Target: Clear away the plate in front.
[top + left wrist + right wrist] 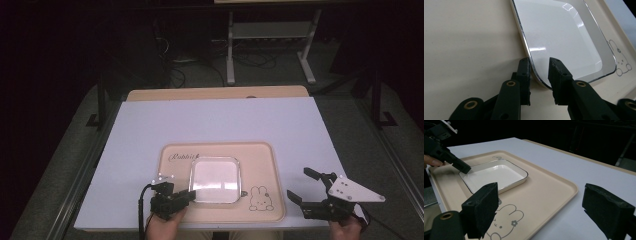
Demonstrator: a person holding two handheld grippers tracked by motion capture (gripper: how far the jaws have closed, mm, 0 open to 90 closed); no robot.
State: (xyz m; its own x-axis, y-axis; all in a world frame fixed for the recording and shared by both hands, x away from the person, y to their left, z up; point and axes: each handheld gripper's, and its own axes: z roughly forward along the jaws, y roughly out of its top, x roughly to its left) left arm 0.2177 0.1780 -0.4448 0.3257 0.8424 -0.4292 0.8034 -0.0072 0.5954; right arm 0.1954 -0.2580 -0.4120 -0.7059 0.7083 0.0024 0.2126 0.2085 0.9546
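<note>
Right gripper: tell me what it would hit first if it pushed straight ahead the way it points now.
Probably the tray: the right gripper, jaws wide apart, aims over its near corner with the rabbit drawing, towards the white dish. Height above the tray is unclear, so it may reach the dish first.

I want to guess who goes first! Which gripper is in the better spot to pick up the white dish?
Probably the left gripper: its jaws already sit on either side of the dish rim. The right gripper hangs open beside the tray.
</note>
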